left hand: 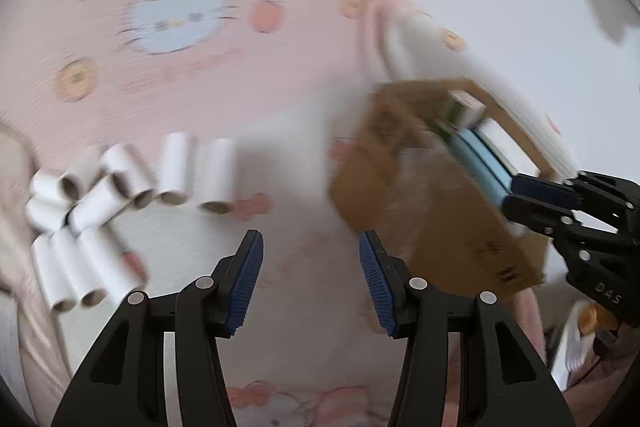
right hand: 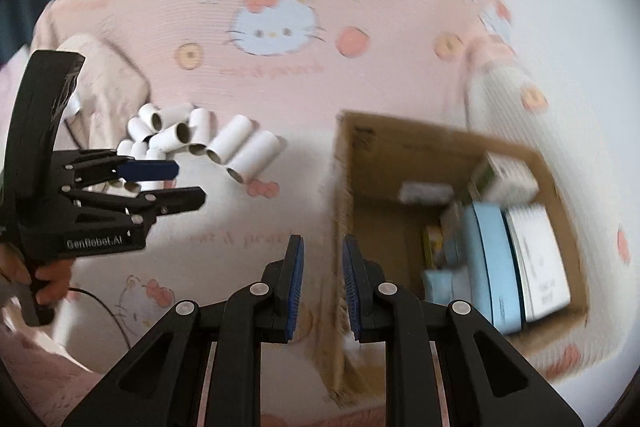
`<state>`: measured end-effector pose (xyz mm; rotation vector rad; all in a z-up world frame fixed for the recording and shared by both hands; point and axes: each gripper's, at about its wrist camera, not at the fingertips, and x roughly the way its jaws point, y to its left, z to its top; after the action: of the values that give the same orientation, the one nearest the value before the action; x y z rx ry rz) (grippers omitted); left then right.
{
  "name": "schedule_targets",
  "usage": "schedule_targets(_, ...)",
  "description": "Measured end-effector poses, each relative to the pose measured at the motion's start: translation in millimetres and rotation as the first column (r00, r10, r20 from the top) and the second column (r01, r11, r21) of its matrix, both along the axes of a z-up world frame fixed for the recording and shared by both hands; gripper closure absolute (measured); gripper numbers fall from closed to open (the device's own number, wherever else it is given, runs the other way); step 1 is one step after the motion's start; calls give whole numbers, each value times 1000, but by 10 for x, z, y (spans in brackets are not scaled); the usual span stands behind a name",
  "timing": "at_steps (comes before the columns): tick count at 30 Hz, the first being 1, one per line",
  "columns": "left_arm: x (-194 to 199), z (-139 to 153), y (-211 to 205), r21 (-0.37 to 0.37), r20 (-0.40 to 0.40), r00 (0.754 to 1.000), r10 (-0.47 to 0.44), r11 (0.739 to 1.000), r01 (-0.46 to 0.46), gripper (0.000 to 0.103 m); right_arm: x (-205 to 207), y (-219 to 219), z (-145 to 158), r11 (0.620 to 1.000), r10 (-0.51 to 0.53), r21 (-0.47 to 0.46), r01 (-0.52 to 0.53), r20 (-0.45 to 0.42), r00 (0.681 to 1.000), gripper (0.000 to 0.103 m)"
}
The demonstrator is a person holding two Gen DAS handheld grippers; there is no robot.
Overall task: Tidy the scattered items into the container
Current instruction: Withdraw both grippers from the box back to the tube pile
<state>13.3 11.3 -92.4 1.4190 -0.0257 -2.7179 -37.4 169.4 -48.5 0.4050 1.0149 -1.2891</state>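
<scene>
Left wrist view: both grippers empty over the pink bedsheet (left hand: 248,75)
Left gripper (left hand: 311,277) jaws wide; right gripper (right hand: 322,283) narrower, beside cardboard box (right hand: 384,155); paper tubes (right hand: 208,141) scattered

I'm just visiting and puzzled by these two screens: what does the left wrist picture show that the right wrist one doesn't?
Only the left wrist view shows the right gripper from outside, reaching over the cardboard box.

Only the right wrist view looks down into the box, showing the blue book standing inside, plus the left gripper near the tubes.

Both show the white cardboard tubes and the pink cat-print blanket.
</scene>
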Motion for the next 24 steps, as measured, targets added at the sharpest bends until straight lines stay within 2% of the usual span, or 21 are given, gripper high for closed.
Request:
schedule_targets(2, 141, -35, -156, -4, -21, 998, 60, 998, -60, 48, 125, 7, -54, 999, 52, -16, -52, -2, 999, 87)
schedule_targets(4, 237, -113, -280, -14, -28, 994, 103, 995, -104, 48, 251, -6, -137, 994, 108, -10, -107, 32, 994, 87)
schedule_targets(8, 283, -299, -517, 3, 28, 989, 147, 989, -147, 48, 465, -101, -359, 984, 172, 37, -176, 83, 982, 87)
schedule_targets(11, 259, -373, -686, 28, 53, 983, 174, 984, -175, 48, 567, -259, -565, 985, 154, 66, -161, 103, 983, 86)
schedule_targets(13, 213, -399, -766, 36, 48, 982, 185, 982, -186, 48, 622, -391, -721, 986, 127, 87, -142, 151, 980, 84)
schedule_targets(18, 2, -517, -903, 35, 73, 980, 187, 981, -190, 48, 734, -592, -1054, 989, 98, 88, -122, 234, 967, 67)
schedule_targets(21, -110, -557, -984, 95, 69, 980, 188, 976, -194, 49, 764, -680, -1187, 993, 83, 54, -102, 271, 959, 53)
schedule_targets(24, -243, -618, -1104, 102, 75, 973, 216, 969, -223, 47, 774, -780, -1269, 996, 78, 11, -85, 291, 954, 43)
